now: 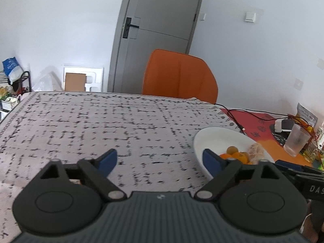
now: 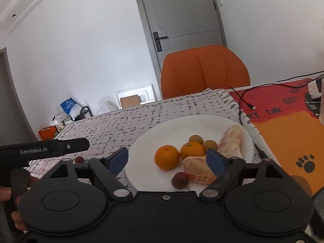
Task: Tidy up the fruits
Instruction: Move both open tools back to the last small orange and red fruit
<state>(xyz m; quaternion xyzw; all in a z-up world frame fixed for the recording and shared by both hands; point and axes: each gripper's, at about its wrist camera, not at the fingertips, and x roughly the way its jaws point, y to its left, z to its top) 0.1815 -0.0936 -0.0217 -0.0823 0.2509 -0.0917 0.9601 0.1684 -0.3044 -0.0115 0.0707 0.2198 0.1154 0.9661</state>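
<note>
Right claw (image 2: 168, 159) spread wide, gripping nothing, poised over near rim of white plate (image 2: 141, 141). Between blue fingertips (image 2: 215, 161), on the plate: two oranges (image 2: 167, 157), peeled citrus pieces (image 2: 197, 170), small brownish round fruits (image 2: 196, 139), a dark red fruit (image 2: 180, 179). Another small red fruit (image 2: 79, 159) off the plate, on the patterned worktop (image 2: 113, 125). Left claw (image 1: 160, 160) likewise released and empty, above bare cloth, plate at its right fingertip. Orange chair (image 1: 178, 75) beyond the worktop.
</note>
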